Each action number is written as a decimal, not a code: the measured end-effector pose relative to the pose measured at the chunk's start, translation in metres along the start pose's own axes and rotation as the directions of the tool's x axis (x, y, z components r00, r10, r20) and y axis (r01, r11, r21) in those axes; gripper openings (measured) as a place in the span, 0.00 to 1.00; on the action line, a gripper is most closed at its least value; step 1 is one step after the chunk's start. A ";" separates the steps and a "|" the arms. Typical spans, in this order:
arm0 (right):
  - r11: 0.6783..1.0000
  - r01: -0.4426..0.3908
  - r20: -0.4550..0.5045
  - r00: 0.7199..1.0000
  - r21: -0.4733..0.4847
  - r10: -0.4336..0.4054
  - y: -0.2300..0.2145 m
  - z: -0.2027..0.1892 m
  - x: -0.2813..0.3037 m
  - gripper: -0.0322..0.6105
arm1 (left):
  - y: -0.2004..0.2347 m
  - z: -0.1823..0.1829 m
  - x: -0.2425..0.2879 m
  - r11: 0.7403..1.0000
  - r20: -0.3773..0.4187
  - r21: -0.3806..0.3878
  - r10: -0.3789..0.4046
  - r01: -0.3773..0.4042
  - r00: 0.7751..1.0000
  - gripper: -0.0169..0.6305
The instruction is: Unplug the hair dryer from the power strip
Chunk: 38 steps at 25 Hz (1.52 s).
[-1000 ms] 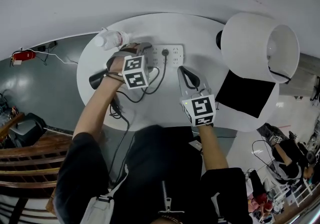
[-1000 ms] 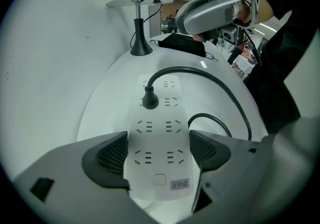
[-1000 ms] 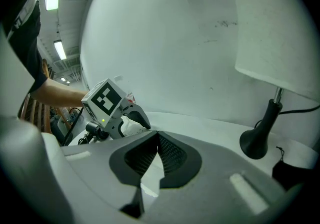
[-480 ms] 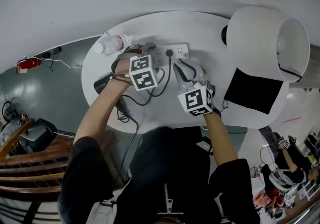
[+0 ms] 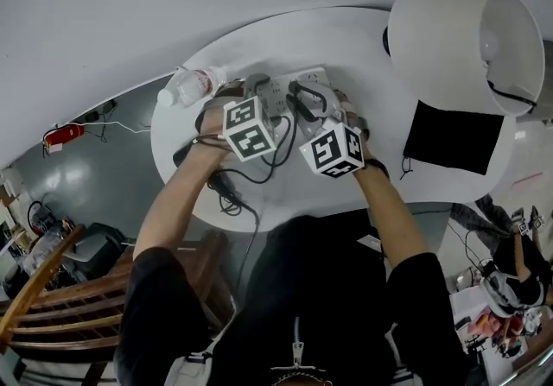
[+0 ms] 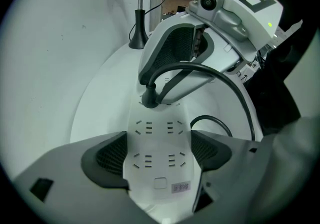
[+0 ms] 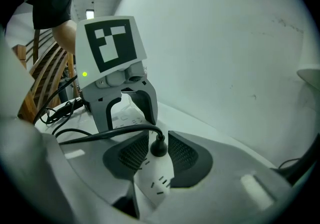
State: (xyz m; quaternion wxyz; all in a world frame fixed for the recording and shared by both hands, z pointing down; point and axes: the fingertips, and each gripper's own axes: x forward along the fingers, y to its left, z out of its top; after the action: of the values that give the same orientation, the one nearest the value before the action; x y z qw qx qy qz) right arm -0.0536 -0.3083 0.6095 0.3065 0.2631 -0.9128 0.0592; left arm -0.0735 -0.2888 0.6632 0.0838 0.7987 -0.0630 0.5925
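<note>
A white power strip (image 5: 294, 82) lies on the round white table (image 5: 346, 39). My left gripper (image 5: 262, 95) points down on it, its pads (image 6: 107, 160) pressing the strip's (image 6: 157, 153) two long sides. A black plug (image 7: 159, 150) stands in a socket at the strip's far end, and its cable (image 5: 238, 194) trails toward the dark hair dryer (image 5: 181, 154), mostly hidden by the left arm. My right gripper (image 7: 158, 142) straddles that plug; its jaws have just been opening and the pads stand slightly off the plug. In the left gripper view its fingers (image 6: 170, 52) frame the plug (image 6: 149, 98).
A plastic water bottle (image 5: 186, 85) lies at the table's left rim. A large white lamp (image 5: 467, 34) and a black square sheet (image 5: 454, 138) occupy the right side. Wooden chair slats (image 5: 52, 289) show at lower left below the table.
The right gripper moved from the table's middle up and left to the power strip, rolled, and opened its jaws around the plug. The left gripper stayed on the strip.
</note>
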 end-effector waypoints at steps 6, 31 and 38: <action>1.000 0.007 0.013 1.000 -0.001 -0.007 -0.007 0.007 0.009 0.17 | 0.001 0.002 -0.001 1.000 -0.006 0.001 0.002 -0.002 1.000 0.62; 0.994 0.062 -0.004 0.998 0.089 -0.062 -0.008 0.004 0.006 0.13 | -0.003 0.005 0.003 0.999 -0.042 0.051 -0.007 0.009 0.999 0.62; 0.983 0.025 -0.032 0.999 0.182 -0.020 -0.012 0.006 0.007 0.13 | -0.002 0.006 0.004 0.999 -0.059 0.049 -0.010 0.013 0.998 0.62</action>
State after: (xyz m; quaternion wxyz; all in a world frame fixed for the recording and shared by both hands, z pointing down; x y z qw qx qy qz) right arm -0.0553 -0.3237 0.6077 0.2954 0.2996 -0.8958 0.1432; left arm -0.0666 -0.2883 0.6650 0.0692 0.7831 -0.0414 0.6167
